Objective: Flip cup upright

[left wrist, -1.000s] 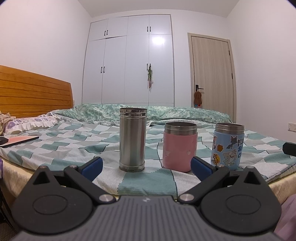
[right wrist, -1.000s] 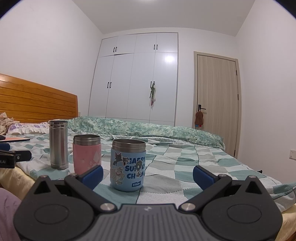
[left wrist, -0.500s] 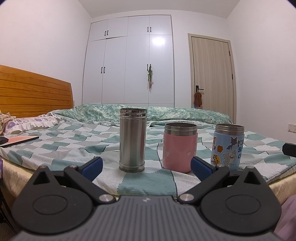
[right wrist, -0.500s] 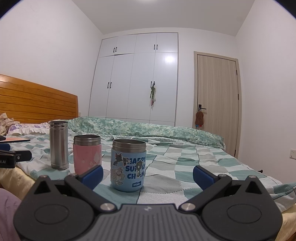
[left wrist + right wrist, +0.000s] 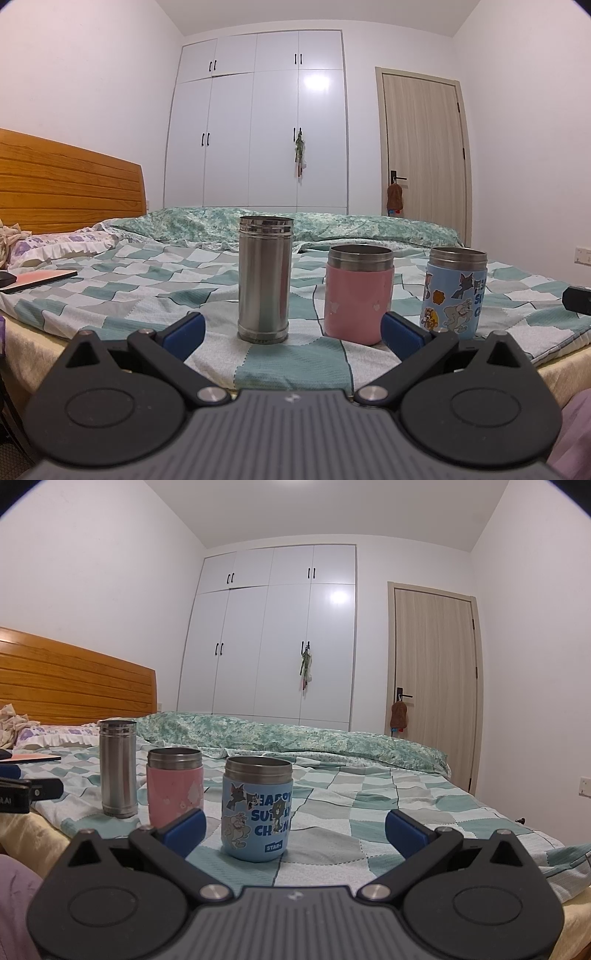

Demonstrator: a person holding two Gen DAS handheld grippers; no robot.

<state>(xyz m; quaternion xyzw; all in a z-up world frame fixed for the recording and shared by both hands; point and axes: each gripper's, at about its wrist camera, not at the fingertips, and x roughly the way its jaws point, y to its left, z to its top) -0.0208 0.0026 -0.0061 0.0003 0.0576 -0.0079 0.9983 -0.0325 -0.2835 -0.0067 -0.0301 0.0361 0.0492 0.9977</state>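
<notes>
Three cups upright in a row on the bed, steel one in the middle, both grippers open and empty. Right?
Not quite: the pink cup is in the middle; the steel cup stands at the left end, the blue cup at the right, per the left wrist view. The rest holds.

I see an evenly bright room; the ceiling light gives glare on the wardrobe [image 5: 258,118] far ahead, edges bend strongly, corners go dark, focus stays sharp
</notes>
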